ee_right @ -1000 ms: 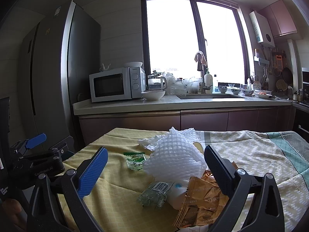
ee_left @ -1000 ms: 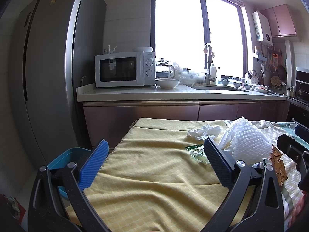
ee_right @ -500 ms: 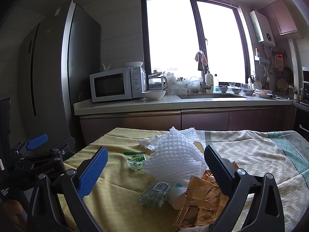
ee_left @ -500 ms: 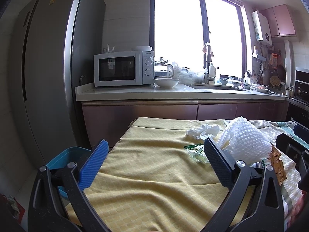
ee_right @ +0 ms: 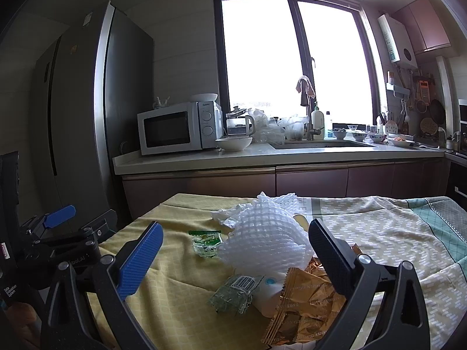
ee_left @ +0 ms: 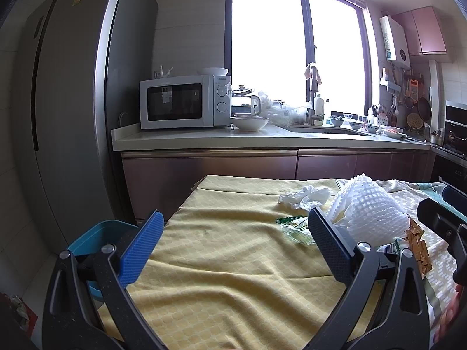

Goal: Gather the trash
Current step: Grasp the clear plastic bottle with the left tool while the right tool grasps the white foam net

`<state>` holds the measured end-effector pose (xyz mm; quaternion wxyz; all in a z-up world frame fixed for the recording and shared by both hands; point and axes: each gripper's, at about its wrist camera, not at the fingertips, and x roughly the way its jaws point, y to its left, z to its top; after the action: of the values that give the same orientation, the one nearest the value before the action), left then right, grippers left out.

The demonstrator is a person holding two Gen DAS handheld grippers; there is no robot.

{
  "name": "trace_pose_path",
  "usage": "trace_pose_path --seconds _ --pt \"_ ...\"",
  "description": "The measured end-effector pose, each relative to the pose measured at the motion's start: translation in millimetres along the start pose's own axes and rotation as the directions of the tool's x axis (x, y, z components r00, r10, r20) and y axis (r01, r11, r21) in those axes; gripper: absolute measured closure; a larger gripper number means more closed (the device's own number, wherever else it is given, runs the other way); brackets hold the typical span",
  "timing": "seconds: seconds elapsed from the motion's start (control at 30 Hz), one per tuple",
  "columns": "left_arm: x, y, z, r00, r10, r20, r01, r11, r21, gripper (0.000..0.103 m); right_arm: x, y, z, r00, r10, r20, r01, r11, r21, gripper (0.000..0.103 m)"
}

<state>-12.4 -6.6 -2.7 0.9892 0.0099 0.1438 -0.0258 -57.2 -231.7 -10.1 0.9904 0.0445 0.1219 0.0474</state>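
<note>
I see both grippers, left (ee_left: 233, 245) and right (ee_right: 235, 250), spread wide, gripping nothing. Foam net (ee_right: 267, 240), gold wrapper (ee_right: 303, 300) and green packet (ee_right: 205, 243) piled on tablecloth (ee_right: 175, 285); blue bin (ee_left: 96, 239) sits left.

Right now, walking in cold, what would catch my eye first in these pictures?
Probably the heap of trash on the yellow tablecloth: a white foam net piled over gold snack wrappers, with a small green packet beside it. Both the right gripper and left gripper hover open and empty. Behind, a blazing window tops a cluttered counter.
</note>
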Motion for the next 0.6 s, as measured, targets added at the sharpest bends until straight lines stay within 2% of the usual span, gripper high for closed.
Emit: trace_pose_path --seconds 0.37,0.5,0.6 --pt "4.1 -4.6 -0.3 1.0 -0.026 -0.016 0.026 1.0 0.007 0.006 2.7 -5.8 2.4 1.0 0.003 -0.011 -0.002 1.0 0.009 0.007" --pt "7.3 -9.7 -1.6 0.997 -0.068 -0.038 0.068 0.998 0.015 0.006 4.9 -12.8 3.8 1.0 -0.012 -0.016 0.013 1.0 0.011 0.007" --pt "12.0 -17.2 -4.1 0.99 -0.124 -0.071 0.126 0.992 0.027 0.006 10.7 -23.8 5.5 0.999 -0.024 -0.04 0.026 0.999 0.026 0.007"
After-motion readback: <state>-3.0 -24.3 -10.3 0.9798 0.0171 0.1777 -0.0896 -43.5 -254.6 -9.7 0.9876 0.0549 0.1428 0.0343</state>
